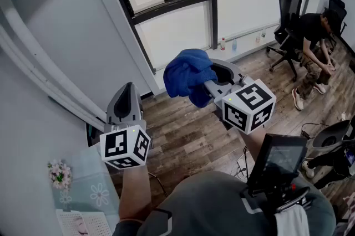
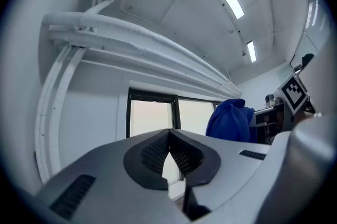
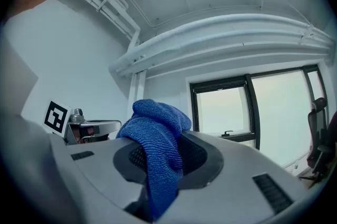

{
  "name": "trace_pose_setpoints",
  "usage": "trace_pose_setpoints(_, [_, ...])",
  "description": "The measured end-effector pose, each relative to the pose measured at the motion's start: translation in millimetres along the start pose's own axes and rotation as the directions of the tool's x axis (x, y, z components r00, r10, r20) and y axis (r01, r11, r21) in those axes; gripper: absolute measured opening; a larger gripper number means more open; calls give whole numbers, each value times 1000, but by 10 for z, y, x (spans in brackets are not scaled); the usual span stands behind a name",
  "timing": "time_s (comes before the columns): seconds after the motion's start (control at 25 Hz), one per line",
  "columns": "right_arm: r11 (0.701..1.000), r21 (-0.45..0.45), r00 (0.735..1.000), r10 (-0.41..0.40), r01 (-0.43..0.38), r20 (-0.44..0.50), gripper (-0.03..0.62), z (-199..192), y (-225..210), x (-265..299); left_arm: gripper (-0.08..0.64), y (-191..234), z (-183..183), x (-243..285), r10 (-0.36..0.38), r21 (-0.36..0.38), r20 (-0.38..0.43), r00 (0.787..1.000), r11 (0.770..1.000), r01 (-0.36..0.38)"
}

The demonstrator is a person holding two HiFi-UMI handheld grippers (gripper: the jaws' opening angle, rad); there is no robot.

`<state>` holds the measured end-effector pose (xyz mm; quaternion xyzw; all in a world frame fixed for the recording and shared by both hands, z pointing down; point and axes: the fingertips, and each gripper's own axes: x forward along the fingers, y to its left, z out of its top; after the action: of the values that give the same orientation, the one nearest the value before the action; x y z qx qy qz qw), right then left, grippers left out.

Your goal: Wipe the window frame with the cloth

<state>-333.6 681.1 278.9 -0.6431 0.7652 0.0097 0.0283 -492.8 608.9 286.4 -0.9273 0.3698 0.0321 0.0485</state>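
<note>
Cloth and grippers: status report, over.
Left gripper shut, empty. Right gripper shut on blue cloth. Cloth off the window frame, not touching. Nothing seen between them.

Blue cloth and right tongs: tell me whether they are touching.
Touching. The right gripper view shows the right tongs shut on the blue cloth, which is pinched between the jaws and bunches above them.
</note>
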Motion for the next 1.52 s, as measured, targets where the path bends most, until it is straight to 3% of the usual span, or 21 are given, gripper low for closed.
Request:
trace_pose_setpoints(0.36, [1000, -4, 1000, -11, 11, 4, 94, -53, 79, 153, 8, 148, -143, 34, -7, -28, -11, 1000, 1000, 7])
trace_pose_setpoints(0.6, [998, 18, 998, -64, 63, 12, 94, -85, 26, 272, 8, 219, -52, 16, -71, -59, 78, 994, 995, 76])
trace_pose_setpoints(1.12, [990, 21, 990, -140, 140, -14, 95, -306, 117, 507, 8, 516, -443, 229, -169, -89, 14, 985, 981, 170])
trace_pose_setpoints(1.28, [991, 32, 991, -128, 129, -31, 95, -390, 38, 612, 8, 500, -548, 410, -181, -90, -2, 984, 980, 180])
trace_pose_setpoints(1.52, [994, 59, 996, -92, 92, 3, 95, -385, -326, 885, 9, 426, -580, 814, -166, -34, -35, 985, 986, 165])
